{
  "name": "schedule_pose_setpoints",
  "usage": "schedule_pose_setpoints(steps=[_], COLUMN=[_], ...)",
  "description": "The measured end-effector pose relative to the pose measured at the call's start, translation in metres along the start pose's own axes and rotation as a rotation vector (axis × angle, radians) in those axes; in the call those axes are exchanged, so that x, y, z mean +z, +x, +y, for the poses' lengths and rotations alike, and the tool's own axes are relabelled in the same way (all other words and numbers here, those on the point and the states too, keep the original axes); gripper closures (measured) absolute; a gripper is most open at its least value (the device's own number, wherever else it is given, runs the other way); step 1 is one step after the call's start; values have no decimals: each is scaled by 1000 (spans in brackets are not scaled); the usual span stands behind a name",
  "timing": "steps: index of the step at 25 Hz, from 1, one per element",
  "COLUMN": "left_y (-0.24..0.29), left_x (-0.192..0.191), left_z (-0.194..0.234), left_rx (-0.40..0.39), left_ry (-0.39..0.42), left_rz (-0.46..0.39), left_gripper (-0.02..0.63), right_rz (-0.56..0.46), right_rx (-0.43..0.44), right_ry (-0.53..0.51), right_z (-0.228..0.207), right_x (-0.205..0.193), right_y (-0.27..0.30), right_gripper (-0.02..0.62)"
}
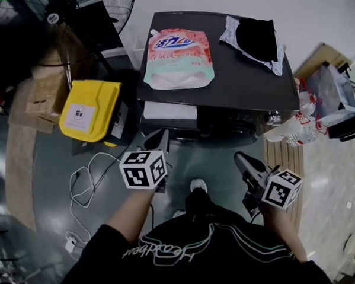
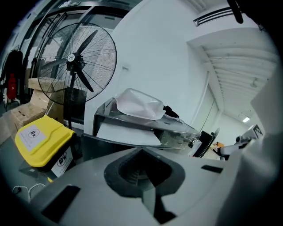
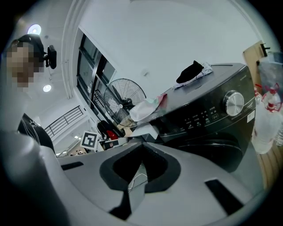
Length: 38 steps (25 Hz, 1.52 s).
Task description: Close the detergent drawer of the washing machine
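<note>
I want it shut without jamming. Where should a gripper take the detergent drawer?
Its white front face, met squarely from the front. The detergent drawer juts from the washing machine at its upper left, broad and flat, so a straight push likely beats a pinch. The left gripper looks nearer.

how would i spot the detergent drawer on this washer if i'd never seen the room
Find the dark washing machine with a pink detergent pouch lying on its top. Just under that pouch, at the machine's front edge, the detergent drawer sticks out. It is the only white slab on the dark front.
</note>
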<state>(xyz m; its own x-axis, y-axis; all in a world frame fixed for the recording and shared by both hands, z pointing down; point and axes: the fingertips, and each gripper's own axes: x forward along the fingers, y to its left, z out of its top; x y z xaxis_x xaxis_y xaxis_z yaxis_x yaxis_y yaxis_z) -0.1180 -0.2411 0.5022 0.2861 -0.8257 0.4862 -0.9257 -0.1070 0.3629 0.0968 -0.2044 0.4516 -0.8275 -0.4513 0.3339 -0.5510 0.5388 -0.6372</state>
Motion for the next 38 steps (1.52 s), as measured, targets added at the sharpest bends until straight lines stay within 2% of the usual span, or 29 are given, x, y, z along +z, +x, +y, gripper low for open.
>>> schedule_pose_setpoints(steps=[22, 28, 32, 38], left_y=[24, 47, 51, 53], left_x=[19, 39, 42, 42], left_z=[10, 19, 19, 20], left_rx=[11, 41, 38, 33], left_ry=[43, -13, 25, 27], left_rz=[-28, -16, -31, -53], left_gripper=[584, 584, 584, 584], right_rz=[27, 50, 63, 68], right_rx=[45, 62, 70, 86], right_ry=[-44, -53, -61, -84], right_z=[-18, -24, -32, -34], right_x=[39, 57, 69, 73], right_y=[45, 55, 61, 73], right_gripper=[569, 569, 569, 569])
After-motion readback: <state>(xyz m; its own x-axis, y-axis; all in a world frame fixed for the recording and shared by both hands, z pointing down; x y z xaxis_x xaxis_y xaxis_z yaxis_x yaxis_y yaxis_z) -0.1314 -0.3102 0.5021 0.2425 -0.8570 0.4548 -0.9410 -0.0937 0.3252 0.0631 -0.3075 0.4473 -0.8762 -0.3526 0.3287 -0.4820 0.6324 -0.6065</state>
